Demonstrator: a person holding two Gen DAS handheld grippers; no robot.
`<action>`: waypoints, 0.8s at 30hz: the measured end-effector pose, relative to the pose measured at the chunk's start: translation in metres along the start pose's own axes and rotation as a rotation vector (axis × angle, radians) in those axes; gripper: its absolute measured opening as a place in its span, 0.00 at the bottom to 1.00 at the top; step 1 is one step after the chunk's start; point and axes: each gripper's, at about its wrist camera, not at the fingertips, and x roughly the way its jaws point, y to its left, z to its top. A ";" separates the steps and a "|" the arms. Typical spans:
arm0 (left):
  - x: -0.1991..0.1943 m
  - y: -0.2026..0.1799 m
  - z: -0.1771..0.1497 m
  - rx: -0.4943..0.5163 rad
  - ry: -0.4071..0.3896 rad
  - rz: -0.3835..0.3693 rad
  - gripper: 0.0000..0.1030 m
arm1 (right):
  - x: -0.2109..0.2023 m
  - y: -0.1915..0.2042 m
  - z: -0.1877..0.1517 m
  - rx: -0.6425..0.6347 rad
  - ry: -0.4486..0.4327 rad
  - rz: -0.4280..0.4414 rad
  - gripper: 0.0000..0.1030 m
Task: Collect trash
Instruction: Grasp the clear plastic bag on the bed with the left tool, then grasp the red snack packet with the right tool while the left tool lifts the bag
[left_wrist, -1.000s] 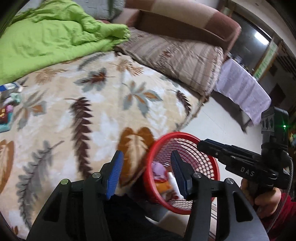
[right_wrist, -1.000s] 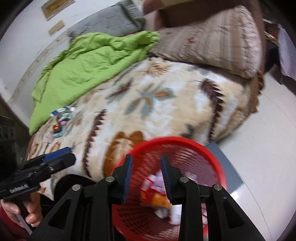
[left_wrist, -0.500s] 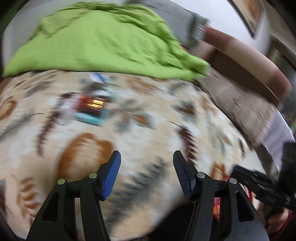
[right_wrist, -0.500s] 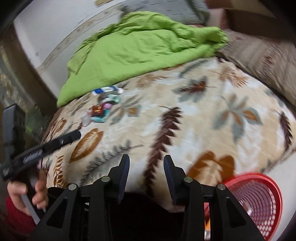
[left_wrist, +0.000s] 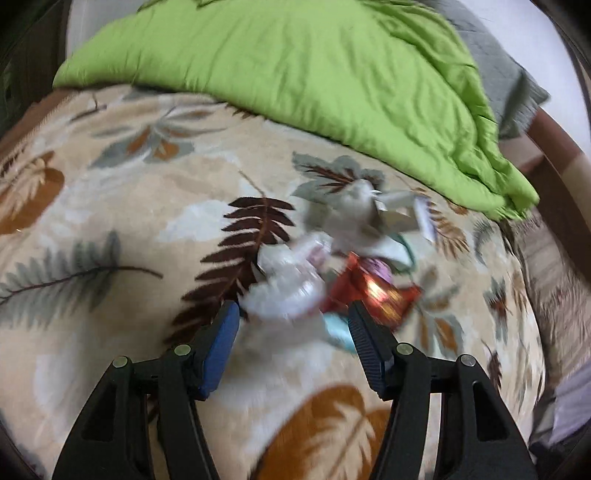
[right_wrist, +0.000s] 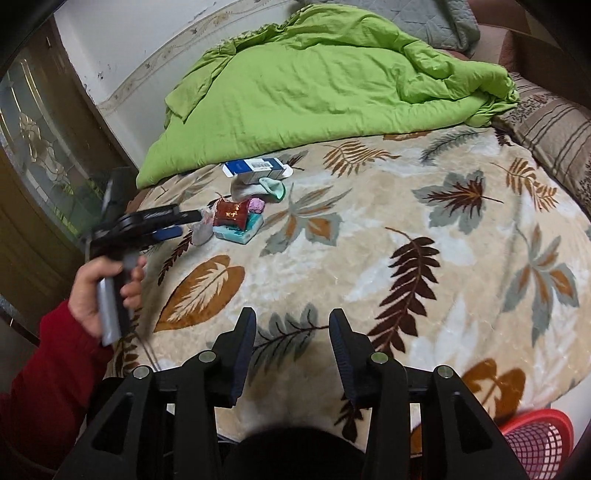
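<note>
A pile of trash lies on the leaf-patterned blanket (right_wrist: 369, 229). It holds a blue-and-white box (right_wrist: 255, 168), a red wrapper (right_wrist: 231, 214), a teal packet (right_wrist: 240, 230) and a clear crumpled wrapper (left_wrist: 288, 291). My left gripper (left_wrist: 293, 317) is open just short of the pile, with the clear wrapper and teal packet (left_wrist: 338, 330) blurred at its tips. In the right wrist view that left gripper (right_wrist: 184, 223) reaches the pile's left edge. My right gripper (right_wrist: 292, 321) hovers over bare blanket well short of the pile, jaws opening with nothing between them.
A rumpled green duvet (right_wrist: 314, 85) covers the far half of the bed. The red mesh basket (right_wrist: 535, 443) stands on the floor at the bed's near right corner. A striped pillow (right_wrist: 554, 129) lies far right. A hand in a red sleeve (right_wrist: 48, 369) holds the left gripper.
Both views have swung from the red basket to the bed. The left gripper has travelled across the blanket to the trash pile and rolled. Both pairs of jaws stand a little wider.
</note>
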 end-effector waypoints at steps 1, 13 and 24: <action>0.007 0.002 0.002 -0.015 0.003 -0.010 0.58 | 0.003 -0.001 0.001 -0.002 0.005 -0.001 0.43; -0.023 0.009 -0.021 -0.082 -0.083 0.012 0.31 | 0.033 0.019 0.029 -0.072 0.018 0.055 0.44; -0.073 0.024 -0.067 -0.131 -0.246 0.146 0.31 | 0.133 0.088 0.098 -0.364 0.032 0.095 0.54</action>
